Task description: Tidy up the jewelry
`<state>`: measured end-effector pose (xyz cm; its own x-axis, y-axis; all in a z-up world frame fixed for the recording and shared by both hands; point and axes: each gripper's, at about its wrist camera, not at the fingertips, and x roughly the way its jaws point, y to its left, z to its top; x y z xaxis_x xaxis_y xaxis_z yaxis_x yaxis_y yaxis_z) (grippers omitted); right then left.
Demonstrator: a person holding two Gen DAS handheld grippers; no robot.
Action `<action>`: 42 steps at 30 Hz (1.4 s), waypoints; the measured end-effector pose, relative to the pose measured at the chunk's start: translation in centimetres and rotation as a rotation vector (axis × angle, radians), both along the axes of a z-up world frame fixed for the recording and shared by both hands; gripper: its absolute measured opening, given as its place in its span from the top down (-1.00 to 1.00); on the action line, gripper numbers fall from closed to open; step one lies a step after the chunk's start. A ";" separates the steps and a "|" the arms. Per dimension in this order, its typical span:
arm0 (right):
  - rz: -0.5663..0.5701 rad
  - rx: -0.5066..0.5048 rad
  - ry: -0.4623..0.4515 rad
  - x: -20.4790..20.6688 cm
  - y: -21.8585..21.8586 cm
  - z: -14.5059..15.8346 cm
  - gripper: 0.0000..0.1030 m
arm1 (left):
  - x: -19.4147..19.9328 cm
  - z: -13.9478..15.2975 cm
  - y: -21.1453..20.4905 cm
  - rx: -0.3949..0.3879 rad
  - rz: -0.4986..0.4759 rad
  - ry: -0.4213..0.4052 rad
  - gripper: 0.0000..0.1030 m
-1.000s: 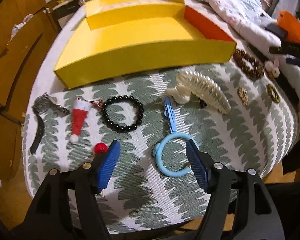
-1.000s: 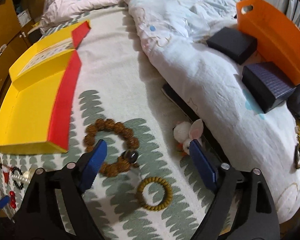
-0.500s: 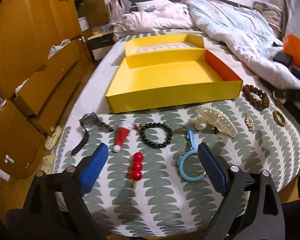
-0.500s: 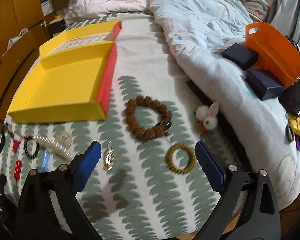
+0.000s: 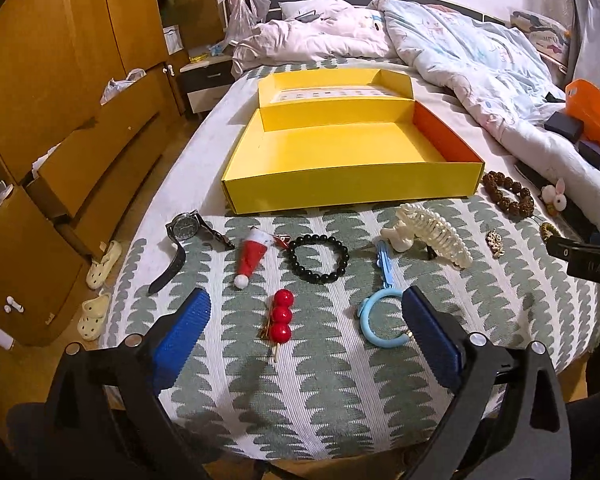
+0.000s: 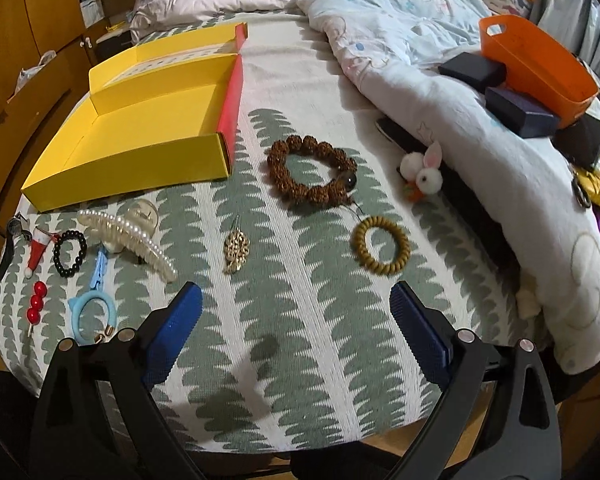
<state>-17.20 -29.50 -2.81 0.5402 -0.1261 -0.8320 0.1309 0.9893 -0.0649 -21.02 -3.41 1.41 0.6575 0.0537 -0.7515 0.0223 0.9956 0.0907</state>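
Several trinkets (image 5: 316, 258) lie before the yellow box (image 5: 352, 184), beside a duvet (image 6: 440, 92).

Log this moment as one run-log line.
stage: nothing sorted yet | left hand-held gripper: opening, empty | right hand-held gripper: open, empty | yellow box: empty | jewelry: all on bedspread

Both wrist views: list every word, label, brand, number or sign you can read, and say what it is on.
"HAS", faint, partly cut off: on the black part of the right gripper at the left view's edge.
Printed strip inside the yellow box lid: too small to read.
Watch dial: too small to read.
Nothing else legible.
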 end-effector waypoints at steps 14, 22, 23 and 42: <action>0.006 0.011 -0.001 -0.8 0.2 0.0 -0.84 | -0.8 0.2 0.2 0.002 0.015 -0.006 -0.88; 0.013 0.014 0.002 -1.2 0.6 0.0 -0.84 | -1.1 0.2 0.7 -0.002 0.027 0.014 -0.88; 0.014 0.015 0.000 -1.3 0.6 0.1 -0.84 | -1.2 0.2 0.7 0.000 0.026 0.011 -0.88; 0.013 0.017 -0.004 -1.4 0.6 0.1 -0.84 | -1.6 0.6 0.7 -0.006 0.030 -0.001 -0.88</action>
<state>-18.64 -28.91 -2.72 0.5446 -0.1051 -0.8321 0.1186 0.9918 -0.0476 -22.60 -2.72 2.04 0.6563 0.0684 -0.7514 -0.0073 0.9964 0.0843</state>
